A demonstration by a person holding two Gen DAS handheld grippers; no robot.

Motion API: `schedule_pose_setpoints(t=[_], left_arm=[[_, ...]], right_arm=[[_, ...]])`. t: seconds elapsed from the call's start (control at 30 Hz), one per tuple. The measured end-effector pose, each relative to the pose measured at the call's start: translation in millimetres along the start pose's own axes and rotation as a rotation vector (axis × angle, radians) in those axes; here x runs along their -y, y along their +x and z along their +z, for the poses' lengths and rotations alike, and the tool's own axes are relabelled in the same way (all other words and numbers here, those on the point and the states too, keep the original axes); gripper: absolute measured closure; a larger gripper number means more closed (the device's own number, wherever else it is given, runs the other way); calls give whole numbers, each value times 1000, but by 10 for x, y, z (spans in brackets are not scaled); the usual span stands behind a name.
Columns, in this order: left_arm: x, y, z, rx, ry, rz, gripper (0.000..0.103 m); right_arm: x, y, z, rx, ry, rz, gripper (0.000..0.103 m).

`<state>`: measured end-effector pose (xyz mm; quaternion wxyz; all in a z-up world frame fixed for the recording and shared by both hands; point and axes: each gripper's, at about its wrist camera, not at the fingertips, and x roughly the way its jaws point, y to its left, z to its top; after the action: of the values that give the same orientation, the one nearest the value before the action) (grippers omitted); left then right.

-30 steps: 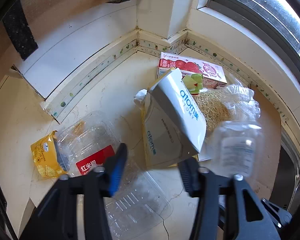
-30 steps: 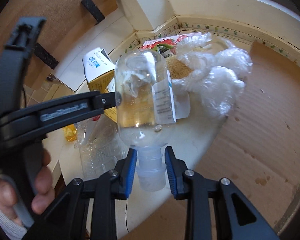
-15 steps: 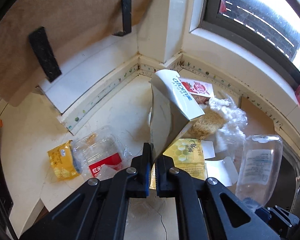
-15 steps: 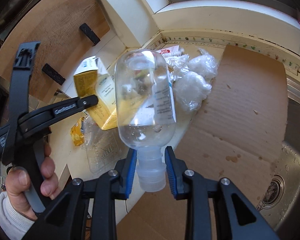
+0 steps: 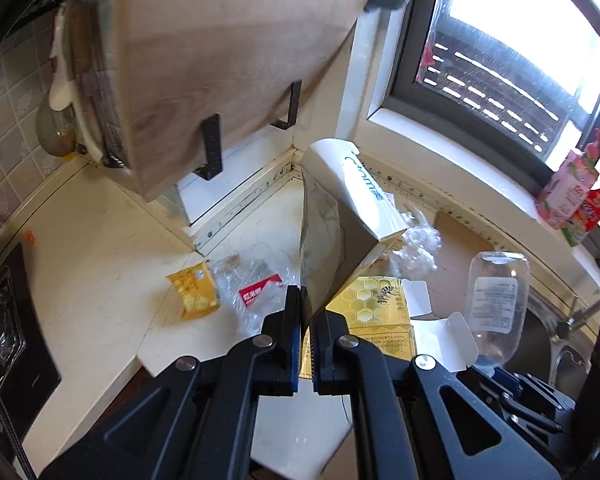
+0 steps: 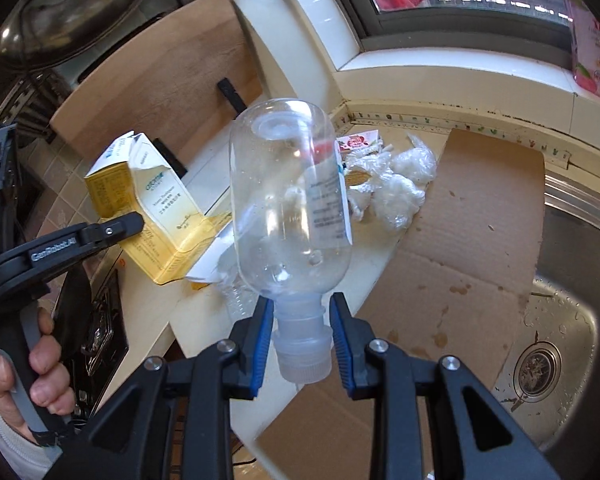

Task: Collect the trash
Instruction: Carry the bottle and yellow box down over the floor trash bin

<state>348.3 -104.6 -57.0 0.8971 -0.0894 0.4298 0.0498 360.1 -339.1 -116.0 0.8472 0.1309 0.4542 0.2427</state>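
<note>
Clear plastic, upside down and empty apart from a few droplets inside, the small bottle with a white label hangs above the near edge of the cream countertop; its pale cap and neck sit between the blue pads of the right gripper, which grasps it there, jaws part-way apart around the neck. Left of it, the open white-and-yellow cardboard carton is lifted clear of the counter, tilted, its torn top flaps open; whether anything is inside cannot be told. The left gripper has its jaws clenched almost together on the carton's lower edge, and a person's hand grips that tool's handle.

Under the carton lies a flattened yellow honeycomb-print box with white flaps. Further left on the counter are a crumpled clear plastic tray with a red label and, just beside it, a small yellow snack packet. Far right of the carton, crumpled clear plastic bags rest at the edge of a brown cardboard sheet, which reaches the steel sink on the right.
</note>
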Motion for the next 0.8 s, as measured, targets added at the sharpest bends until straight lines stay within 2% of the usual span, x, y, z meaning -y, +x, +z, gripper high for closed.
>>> schedule_pose_setpoints(t=[0.23, 0.37, 0.47, 0.63, 0.8], left_arm=[[-392, -917, -359, 41, 20, -105, 101], [-701, -1423, -711, 64, 39, -143, 101], [-1000, -1710, -1029, 69, 34, -160, 101], [-1458, -1908, -1506, 49, 21, -162, 100], [-1842, -1848, -1959, -14, 18, -133, 100]], right_arm=[[-625, -610, -373, 81, -42, -15, 74], [-1025, -859, -717, 107, -43, -31, 74], [-1303, -928, -1038, 94, -39, -37, 74], [-1685, -872, -1655, 38, -40, -51, 74], [-1890, -687, -2130, -50, -27, -61, 74]])
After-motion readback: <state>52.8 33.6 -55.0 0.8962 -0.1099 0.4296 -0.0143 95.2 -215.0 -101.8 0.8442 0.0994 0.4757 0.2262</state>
